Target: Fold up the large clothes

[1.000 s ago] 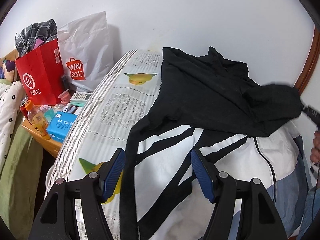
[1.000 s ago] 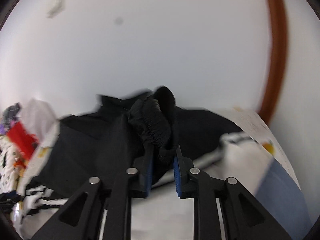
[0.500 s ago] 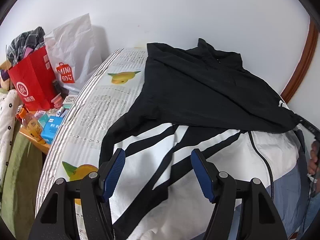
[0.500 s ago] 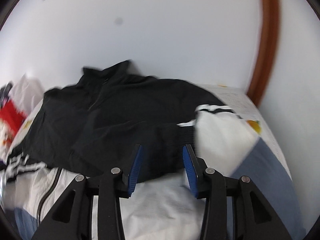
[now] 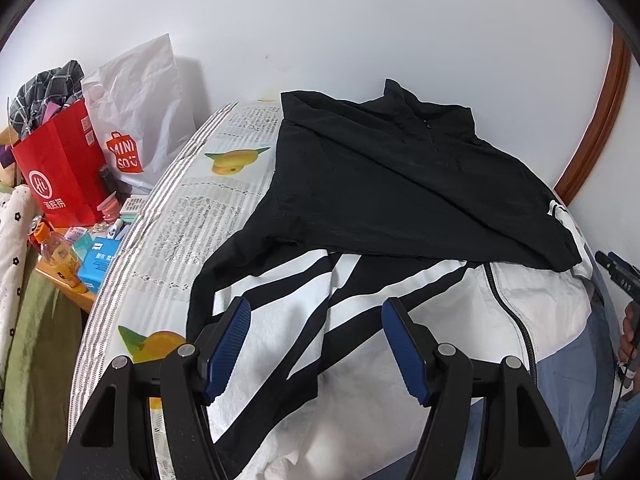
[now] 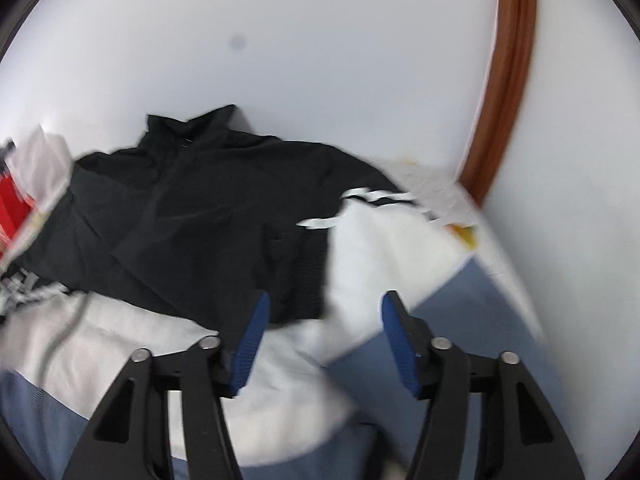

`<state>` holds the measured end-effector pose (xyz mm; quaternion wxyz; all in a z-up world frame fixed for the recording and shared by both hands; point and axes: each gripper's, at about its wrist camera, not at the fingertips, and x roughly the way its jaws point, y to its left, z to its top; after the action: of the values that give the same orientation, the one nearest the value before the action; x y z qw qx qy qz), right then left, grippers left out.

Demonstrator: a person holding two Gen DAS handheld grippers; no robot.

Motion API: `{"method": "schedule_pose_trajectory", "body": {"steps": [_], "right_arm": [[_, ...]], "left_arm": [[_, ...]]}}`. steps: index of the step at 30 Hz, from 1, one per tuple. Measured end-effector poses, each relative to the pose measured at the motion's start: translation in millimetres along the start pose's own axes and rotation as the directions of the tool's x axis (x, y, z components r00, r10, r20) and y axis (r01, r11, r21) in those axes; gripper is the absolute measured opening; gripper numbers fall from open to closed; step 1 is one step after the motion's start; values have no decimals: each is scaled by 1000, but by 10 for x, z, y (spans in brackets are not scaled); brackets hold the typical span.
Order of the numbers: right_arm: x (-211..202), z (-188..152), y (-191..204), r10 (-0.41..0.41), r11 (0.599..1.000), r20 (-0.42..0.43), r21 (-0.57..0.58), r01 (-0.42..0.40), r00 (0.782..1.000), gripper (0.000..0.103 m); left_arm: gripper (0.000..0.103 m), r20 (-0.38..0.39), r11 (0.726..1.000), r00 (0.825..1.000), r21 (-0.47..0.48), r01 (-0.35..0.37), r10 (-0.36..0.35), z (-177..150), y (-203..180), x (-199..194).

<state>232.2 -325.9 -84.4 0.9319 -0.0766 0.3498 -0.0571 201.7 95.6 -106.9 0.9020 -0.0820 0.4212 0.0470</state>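
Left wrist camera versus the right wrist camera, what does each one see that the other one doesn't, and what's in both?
Only the left wrist view shows the nightstand clutter: the orange drink bottle, blue box and black zipper line, plus the open left gripper. Only the right wrist view shows the black cuff ahead of the open right gripper. Both show the jacket, red bag and wooden frame.
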Motion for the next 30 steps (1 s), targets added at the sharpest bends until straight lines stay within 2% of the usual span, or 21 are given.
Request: {"method": "schedule_pose_trajectory", "body": {"steps": [3,8,11,15,17,18,19,20,21,23,25,27,30], "right_arm": [[167,-32,-19,-69,996,-64,-62,65,996,62],[539,-119,17,-93,992,-166,-99,77,982,62],[635,-62,67,-59,995,-180,-86,44,982,62],[845,-29,143,-96,993,-211,-91,78,973,62],[883,-19,163,-110,992,-195,-86,95,975,62],[893,-10,155,-115,992,-190,-78,102,975,52],[902,-10,135,-124,991,-186,-68,114,975,31],[918,-18,77,-142,989,-181,-52,135,973,24],[890,-28,-27,-124,992,-171,-2,125,978,21],[817,-49,-213,-39,993,-141,107,55,989,19],[732,-57,-399,9,978,-103,208,12,995,18],[684,-51,-510,35,967,-89,253,-11,995,19],[614,-52,-529,73,962,-100,271,-43,992,26]], "left_arm": [[66,-3,1000,1000,11,-5,5,-5,-28,22],[66,-34,999,999,25,-34,35,-54,-30,131],[66,-44,999,998,22,-41,42,-64,-21,167],[66,-51,999,998,24,-45,47,-59,-43,203],[66,-54,999,997,29,-47,48,-60,-62,225],[66,-56,998,997,32,-49,51,-62,-70,238],[66,-56,998,997,33,-53,55,-63,-75,252],[66,-55,998,997,34,-56,58,-64,-76,258],[66,-54,998,997,35,-61,63,-65,-76,266],[66,-55,997,996,38,-71,73,-80,-68,278],[66,-58,997,996,37,-69,72,-90,-46,280],[66,-57,997,996,36,-71,73,-93,-31,269],[66,-50,997,996,35,-66,67,-88,-22,221]]}}
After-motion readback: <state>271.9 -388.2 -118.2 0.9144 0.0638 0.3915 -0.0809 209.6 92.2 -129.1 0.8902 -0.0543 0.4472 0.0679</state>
